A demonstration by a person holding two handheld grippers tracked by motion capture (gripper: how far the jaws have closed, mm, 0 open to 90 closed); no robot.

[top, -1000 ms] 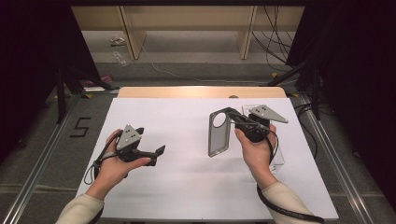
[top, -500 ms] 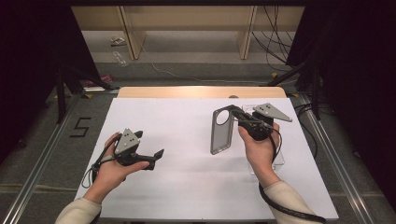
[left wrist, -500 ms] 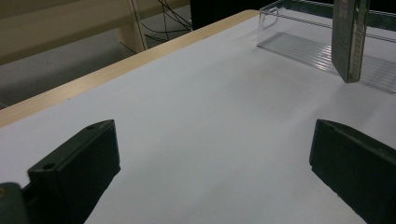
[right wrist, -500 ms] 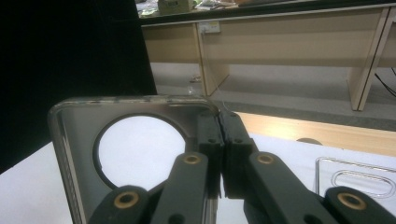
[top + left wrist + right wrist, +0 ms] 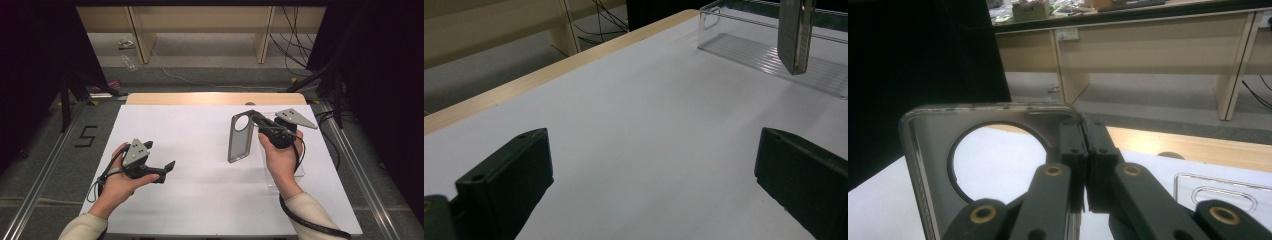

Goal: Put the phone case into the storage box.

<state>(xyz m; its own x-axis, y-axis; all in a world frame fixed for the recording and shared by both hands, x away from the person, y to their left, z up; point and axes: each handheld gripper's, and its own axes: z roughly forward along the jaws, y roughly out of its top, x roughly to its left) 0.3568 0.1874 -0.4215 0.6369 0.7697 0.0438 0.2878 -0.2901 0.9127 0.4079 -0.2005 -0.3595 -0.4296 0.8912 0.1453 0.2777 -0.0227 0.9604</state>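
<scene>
Case (image 5: 240, 137) hangs above the counter (image 5: 200, 150), pinched in my right fingers (image 5: 257, 121); left fingers (image 5: 649, 165) gape empty (placing presumably remains).

grey phone case (image 5: 241, 136), upright, lifted

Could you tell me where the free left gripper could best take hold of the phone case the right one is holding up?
Its lower long edge: the phone case hangs free below the right gripper. The left gripper, open, could approach from the left.
</scene>
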